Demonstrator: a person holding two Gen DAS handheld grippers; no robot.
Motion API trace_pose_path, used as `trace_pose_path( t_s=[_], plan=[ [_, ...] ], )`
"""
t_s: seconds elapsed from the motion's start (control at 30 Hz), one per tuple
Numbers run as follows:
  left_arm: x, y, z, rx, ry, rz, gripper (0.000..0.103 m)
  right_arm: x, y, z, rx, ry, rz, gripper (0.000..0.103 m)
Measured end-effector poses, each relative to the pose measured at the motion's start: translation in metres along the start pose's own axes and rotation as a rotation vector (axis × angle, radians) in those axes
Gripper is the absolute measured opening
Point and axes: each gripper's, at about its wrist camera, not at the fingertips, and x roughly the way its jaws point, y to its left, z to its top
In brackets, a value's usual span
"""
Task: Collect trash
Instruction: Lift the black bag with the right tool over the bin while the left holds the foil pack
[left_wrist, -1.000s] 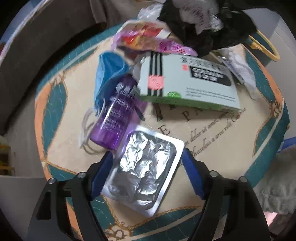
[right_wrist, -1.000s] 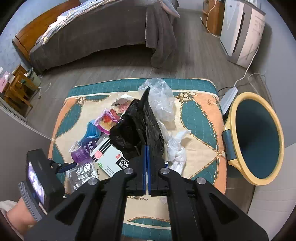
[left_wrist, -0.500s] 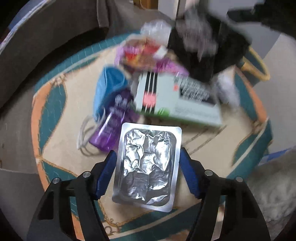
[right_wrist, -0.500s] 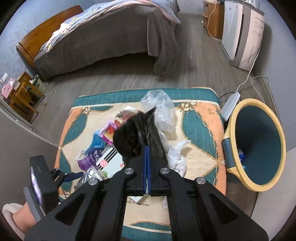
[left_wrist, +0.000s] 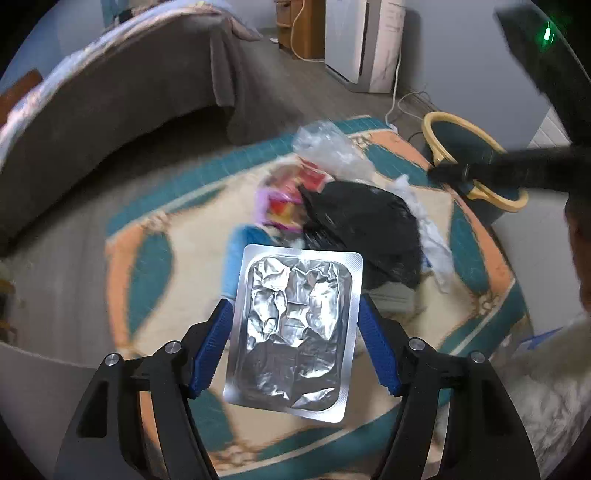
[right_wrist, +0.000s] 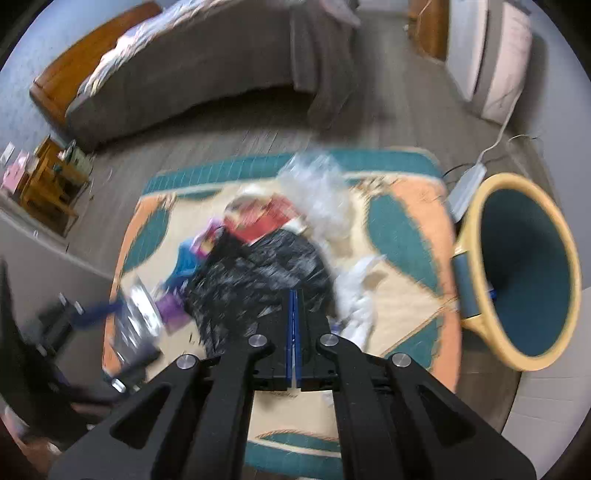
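A crumpled silver foil blister pack hangs above the rug, pinched by its two long edges between the blue pads of my left gripper. In the right wrist view the same pack shows at the left, tilted and blurred. My right gripper is shut on the rim of a black trash bag, which sags onto the rug's middle. The bag lies just beyond the foil pack in the left wrist view.
A teal bin with a yellow rim stands off the rug's right edge. On the patterned rug lie a clear plastic bag, white tissue, a red wrapper, a purple bottle and a blue mask. A bed stands behind.
My left gripper closed on the foil pack and lifted it off the rug, so the view now takes in the room. The right gripper kept its hold on the black bag.
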Motion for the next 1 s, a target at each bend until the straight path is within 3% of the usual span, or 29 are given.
trace_pose_path(
  t_s=[0.1,0.13,0.17,0.23,0.4,0.63,0.73,0.83,1.0],
  plan=[
    [-0.016,0.017,0.01,0.047,-0.027,0.051,0.07,0.011,0.003,-0.001,0.002,0.022,-0.026,0.008],
    [-0.022,0.023,0.012,0.062,-0.033,0.072,0.07,0.014,0.003,-0.001,0.012,0.03,-0.027,0.02],
    [-0.024,0.028,0.012,0.069,-0.034,0.084,0.07,0.019,0.001,-0.002,0.03,0.044,-0.037,0.04],
    [-0.025,0.038,0.012,0.074,-0.036,0.106,0.07,0.026,-0.003,-0.003,0.058,0.059,-0.065,0.063],
    [-0.014,0.054,0.005,-0.01,-0.035,0.06,0.07,0.044,-0.03,0.001,0.151,0.088,-0.081,0.064],
    [-0.009,0.051,0.008,0.024,-0.048,0.052,0.07,0.065,-0.037,0.004,0.223,0.119,0.0,0.055],
    [-0.009,0.052,0.009,0.024,-0.054,0.048,0.07,0.073,-0.042,0.002,0.264,0.143,0.052,0.04],
    [-0.009,0.052,0.009,0.026,-0.053,0.052,0.07,0.075,-0.045,0.0,0.276,0.15,0.073,0.009],
    [-0.012,0.052,0.01,0.013,-0.065,0.051,0.07,0.052,-0.038,0.003,0.243,0.08,0.056,0.007]
  ],
)
